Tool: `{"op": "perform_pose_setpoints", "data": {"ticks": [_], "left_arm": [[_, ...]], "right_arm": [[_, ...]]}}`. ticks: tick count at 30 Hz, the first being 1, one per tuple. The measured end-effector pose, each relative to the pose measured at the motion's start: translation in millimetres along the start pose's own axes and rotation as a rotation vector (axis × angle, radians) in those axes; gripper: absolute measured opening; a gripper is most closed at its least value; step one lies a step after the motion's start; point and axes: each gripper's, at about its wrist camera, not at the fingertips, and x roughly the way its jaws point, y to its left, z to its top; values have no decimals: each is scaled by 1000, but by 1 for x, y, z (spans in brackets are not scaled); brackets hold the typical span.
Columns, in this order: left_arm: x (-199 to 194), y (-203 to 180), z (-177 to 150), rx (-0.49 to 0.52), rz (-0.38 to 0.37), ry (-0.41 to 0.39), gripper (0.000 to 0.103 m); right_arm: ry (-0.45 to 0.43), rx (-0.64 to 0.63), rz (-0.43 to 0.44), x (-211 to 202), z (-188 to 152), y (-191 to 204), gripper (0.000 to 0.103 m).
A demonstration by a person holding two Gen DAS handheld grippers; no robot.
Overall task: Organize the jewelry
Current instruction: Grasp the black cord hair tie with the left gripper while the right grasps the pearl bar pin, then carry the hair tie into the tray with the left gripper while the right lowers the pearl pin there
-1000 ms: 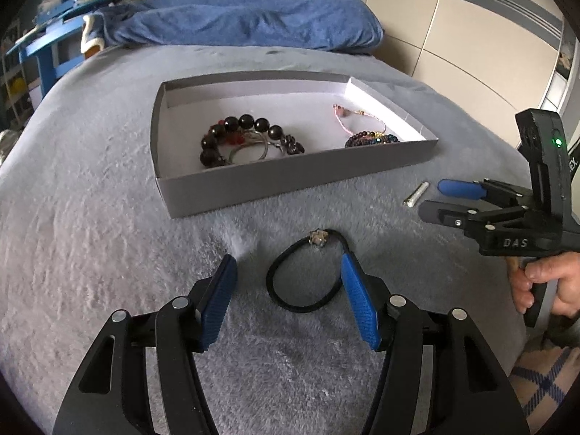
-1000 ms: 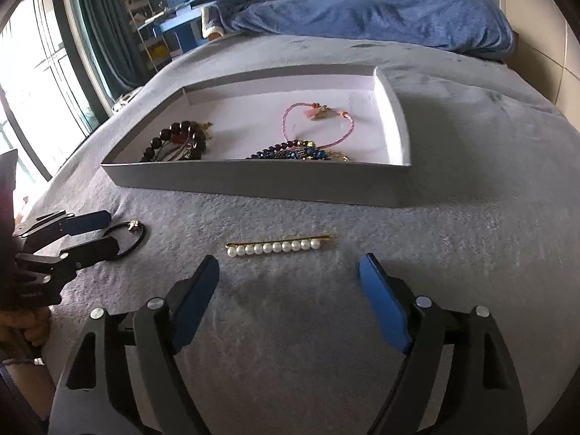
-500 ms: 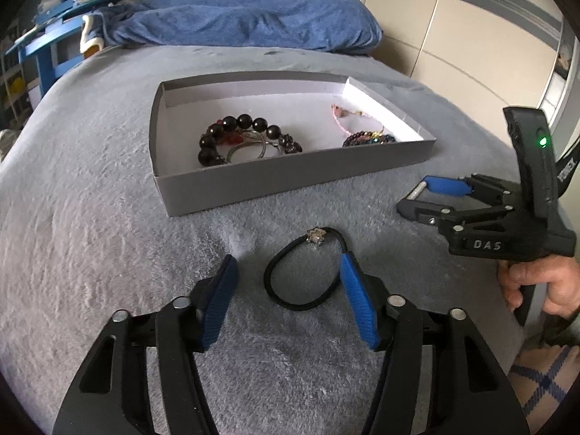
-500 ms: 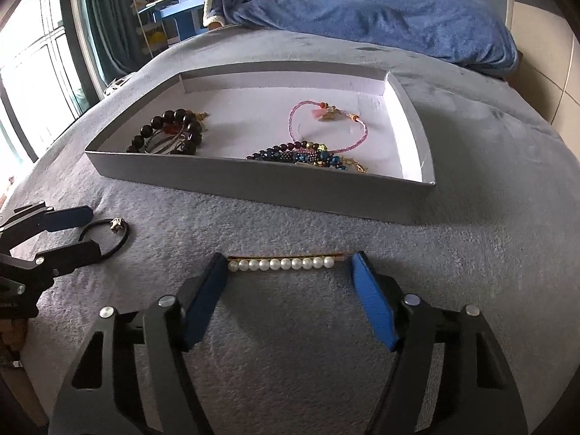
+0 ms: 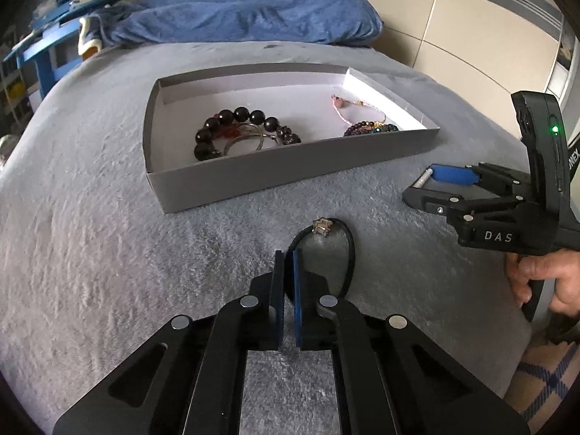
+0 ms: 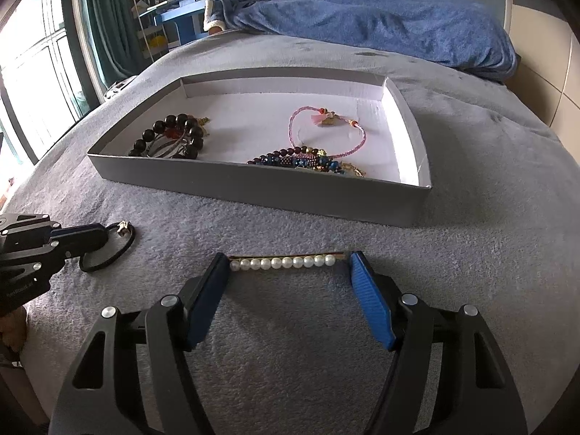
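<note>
A black hair tie (image 5: 349,250) with a small metal charm lies on the grey bedcover, and my left gripper (image 5: 288,253) is shut on its left side. From the right wrist view that gripper (image 6: 103,233) covers part of the tie (image 6: 128,244). A pearl hairpin (image 6: 282,262) lies lengthwise between the pads of my right gripper (image 6: 288,256), its two ends against them. The right gripper (image 5: 420,185) also shows at the right of the left wrist view. Behind stands a shallow grey tray (image 6: 253,192) with a black bead bracelet (image 6: 159,127), a pink cord bracelet (image 6: 293,123) and a dark beaded one (image 6: 301,159).
A blue blanket (image 5: 253,11) is heaped at the far end of the bed. Pale wardrobe doors (image 5: 453,36) rise on the right, a blue desk (image 6: 188,11) and a window (image 6: 36,72) on the left. A hand (image 5: 543,272) holds the right gripper's handle.
My left gripper's jaws have closed from wide apart onto the hair tie. The right gripper has come forward around the pearl hairpin and narrowed until its pads meet the pin's ends.
</note>
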Motion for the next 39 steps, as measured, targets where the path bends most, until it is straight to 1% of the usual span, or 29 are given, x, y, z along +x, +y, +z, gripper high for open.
{"op": "perform_pose_setpoints", "data": {"ticks": [5, 9, 13, 16, 20, 26, 31, 39], "left_arm": [[-3, -1, -2, 4, 6, -10, 4], [-7, -5, -3, 21, -4, -26, 4], [-8, -9, -4, 41, -1, -25, 4], [-9, -9, -4, 39, 4, -26, 4], [-13, -7, -5, 24, -25, -46, 4], [-28, -14, -3, 54, -42, -88, 4], [-37, -15, 5, 58, -60, -112, 4], [-59, -19, 32, 48, -113, -190, 4]], "right_arm": [[-11, 9, 8, -2, 1, -1, 68], [-47, 6, 20, -10, -1, -1, 68], [-50, 2, 27, -14, -3, 1, 68], [-40, 5, 41, -17, -7, 4, 68], [-35, 16, 61, -22, -15, 7, 68], [-57, 32, 81, -29, -21, 6, 68], [-78, 53, 101, -35, -20, 3, 68], [-130, 85, 152, -45, -21, -4, 68]]}}
